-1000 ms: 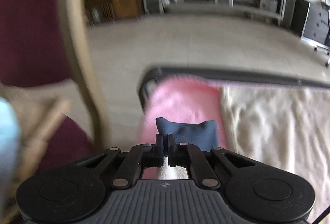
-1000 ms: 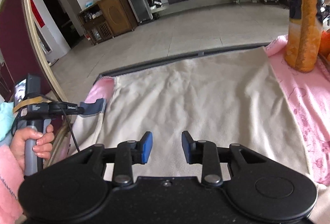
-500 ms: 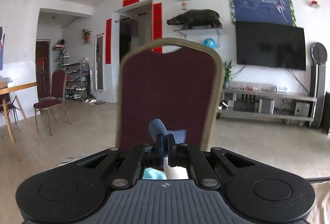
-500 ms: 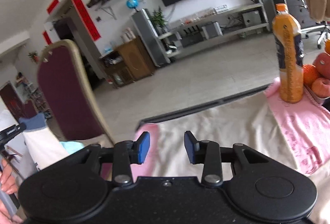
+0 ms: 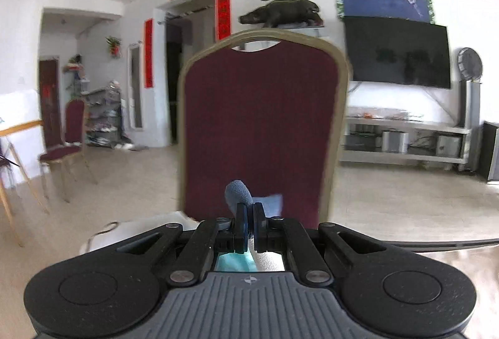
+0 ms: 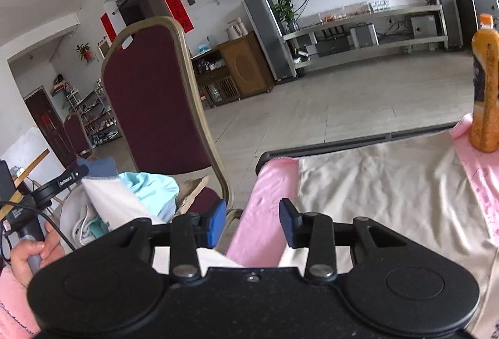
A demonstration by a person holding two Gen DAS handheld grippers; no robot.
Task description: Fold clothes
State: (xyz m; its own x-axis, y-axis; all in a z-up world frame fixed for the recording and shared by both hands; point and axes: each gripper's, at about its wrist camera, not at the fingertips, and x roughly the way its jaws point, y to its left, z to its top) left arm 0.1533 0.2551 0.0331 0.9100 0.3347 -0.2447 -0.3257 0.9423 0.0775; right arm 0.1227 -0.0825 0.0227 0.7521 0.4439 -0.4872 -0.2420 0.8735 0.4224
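My left gripper point(image 5: 249, 225) is shut on the blue collar point(image 5: 238, 194) of a white garment, held up in front of a maroon chair back point(image 5: 262, 126). In the right wrist view the same garment point(image 6: 109, 198) hangs white from the left gripper point(image 6: 81, 172) over a pile of clothes point(image 6: 149, 189) on the chair seat. My right gripper point(image 6: 252, 222) is open and empty above the left edge of the table, over the pink cloth point(image 6: 265, 204). A cream cloth point(image 6: 383, 192) lies spread flat on the table.
An orange juice bottle point(image 6: 485, 89) stands at the table's far right. The maroon chair point(image 6: 156, 101) stands left of the table. The table's dark far edge point(image 6: 352, 142) runs across. Tiled floor, a TV stand and a wooden cabinet lie beyond.
My left gripper lifted the garment from beside the table and swung left toward the chair. My right gripper tilted up, turned left and opened wider.
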